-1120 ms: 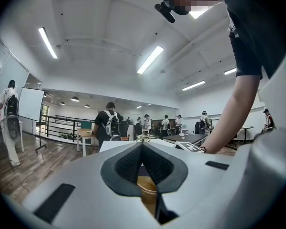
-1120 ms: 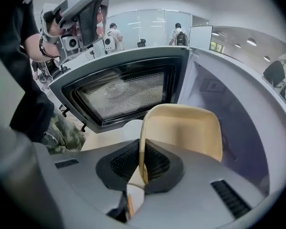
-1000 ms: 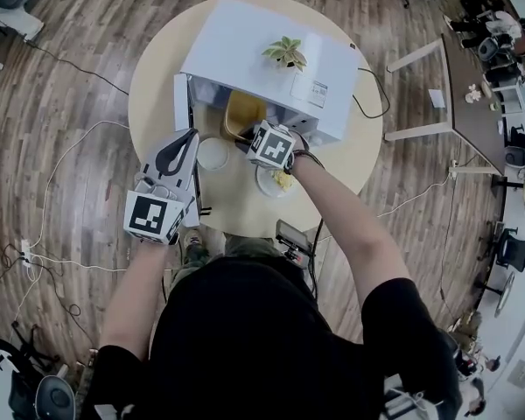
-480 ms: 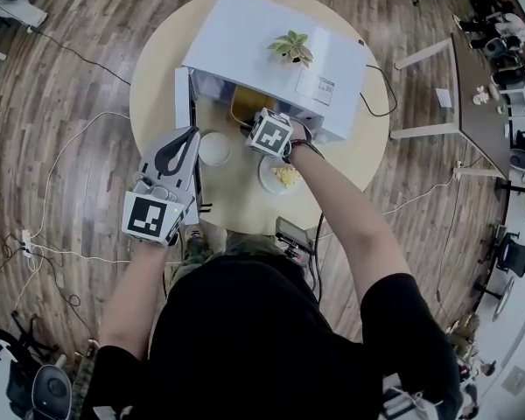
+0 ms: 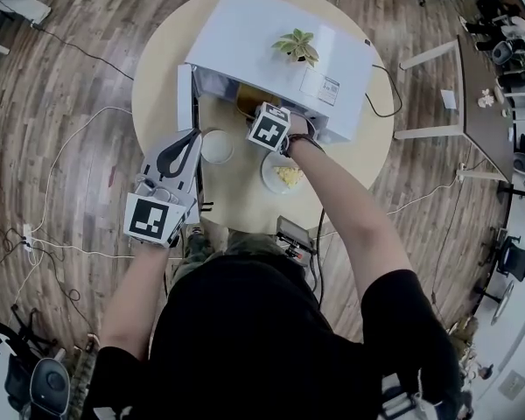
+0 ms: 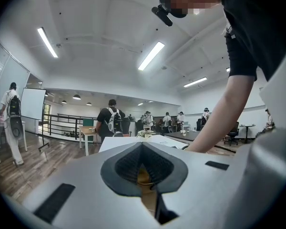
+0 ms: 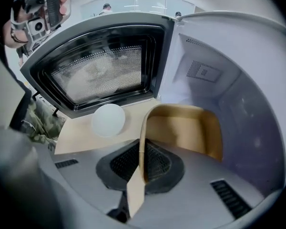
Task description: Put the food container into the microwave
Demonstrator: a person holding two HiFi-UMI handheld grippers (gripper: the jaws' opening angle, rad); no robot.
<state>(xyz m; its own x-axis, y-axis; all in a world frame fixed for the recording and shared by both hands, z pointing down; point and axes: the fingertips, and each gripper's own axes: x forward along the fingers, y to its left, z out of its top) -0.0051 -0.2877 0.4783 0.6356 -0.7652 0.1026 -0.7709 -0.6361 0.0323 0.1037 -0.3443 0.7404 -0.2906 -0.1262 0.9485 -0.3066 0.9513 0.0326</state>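
Your right hand-held gripper (image 7: 140, 163) is clamped on the near wall of the tan paper food container (image 7: 181, 132): the thin rim stands upright between the two dark ribbed pads, which press it from both sides. The hand-held gripper points steeply down, its marker cube just in front of the oven's opening in the head view. The container is open-topped, and most of it is already inside the cavity of the white boxy microwave (image 5: 262, 42), close to the left side of the opening. Only a brown sliver of it shows from above, under the front edge of the oven's roof. Whether its base rests on the cavity floor I cannot tell.

The microwave door (image 7: 100, 70), with its black frame and dotted mesh window, is swung wide open to the left. A small green potted plant (image 5: 296, 46) sits on top of the oven.

Your left hand-held gripper (image 5: 191, 140) is held about level just beside the open door, its jaws together with nothing between them.

On the round light wooden tabletop (image 5: 157, 68), a white round disc (image 5: 216, 146) lies in front of the door. A white plate with yellow food (image 5: 284, 175) lies near your right forearm.
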